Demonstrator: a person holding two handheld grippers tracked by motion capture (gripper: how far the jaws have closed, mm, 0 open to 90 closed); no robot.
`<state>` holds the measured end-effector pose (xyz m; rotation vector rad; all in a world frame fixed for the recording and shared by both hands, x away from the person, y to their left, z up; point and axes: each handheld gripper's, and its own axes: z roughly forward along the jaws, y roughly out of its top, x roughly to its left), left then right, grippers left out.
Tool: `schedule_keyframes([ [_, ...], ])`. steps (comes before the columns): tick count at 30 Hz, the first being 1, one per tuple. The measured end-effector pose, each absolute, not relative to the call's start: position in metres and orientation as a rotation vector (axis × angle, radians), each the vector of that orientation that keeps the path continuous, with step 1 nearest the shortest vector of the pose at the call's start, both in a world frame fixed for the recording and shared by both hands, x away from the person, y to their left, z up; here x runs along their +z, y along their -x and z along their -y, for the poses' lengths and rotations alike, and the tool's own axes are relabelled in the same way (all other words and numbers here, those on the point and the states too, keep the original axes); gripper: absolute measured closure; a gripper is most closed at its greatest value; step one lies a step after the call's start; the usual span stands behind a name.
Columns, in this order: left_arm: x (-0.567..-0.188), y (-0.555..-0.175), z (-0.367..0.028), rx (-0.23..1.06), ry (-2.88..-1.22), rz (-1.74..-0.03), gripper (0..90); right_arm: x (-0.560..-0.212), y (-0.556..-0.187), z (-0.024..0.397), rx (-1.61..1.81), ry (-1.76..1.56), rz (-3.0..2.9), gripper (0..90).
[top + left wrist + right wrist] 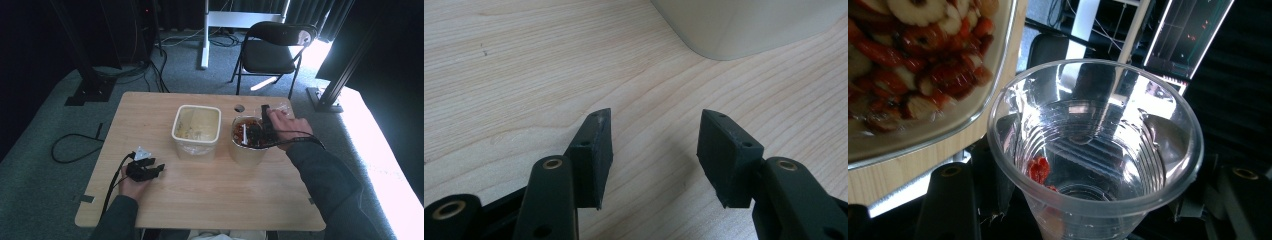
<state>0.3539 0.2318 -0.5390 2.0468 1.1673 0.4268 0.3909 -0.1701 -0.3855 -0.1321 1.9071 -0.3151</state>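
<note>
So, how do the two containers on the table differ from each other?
The square tub is cream and nearly empty, with only pale scraps inside; the round bowl is full of red and pale pieces. The tub stands untouched, while the right tool holds a clear cup at the bowl's rim. Both stand upright, uncovered.

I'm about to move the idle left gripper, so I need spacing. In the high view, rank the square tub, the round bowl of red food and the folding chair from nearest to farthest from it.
From the left gripper:
1. Square tub, just ahead and to its right.
2. Round bowl of red food, further right, beside the tub, under the right gripper.
3. Folding chair, on the floor beyond the table's far edge.
</note>
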Motion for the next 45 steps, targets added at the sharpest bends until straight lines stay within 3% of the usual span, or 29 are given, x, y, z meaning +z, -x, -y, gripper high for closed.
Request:
schedule_keyframes([
  [21,-0.539,-0.354,-0.233,0.425,-2.045,-1.169,48.8,-0.381,-0.398,0.178,-0.255,-0.007,-1.919,34.1],
  [34,-0.539,-0.354,-0.232,0.428,-2.046,-1.167,48.8,-0.353,-0.416,0.221,0.475,-0.587,-2.127,34.1],
  [37,-0.539,-0.354,-0.232,0.429,-2.047,-1.167,48.8,-0.347,-0.424,0.244,0.780,-0.786,-2.146,34.2],
  [45,-0.539,-0.354,-0.232,0.429,-2.048,-1.166,48.8,-0.345,-0.430,0.275,1.156,-1.004,-2.118,34.2],
])
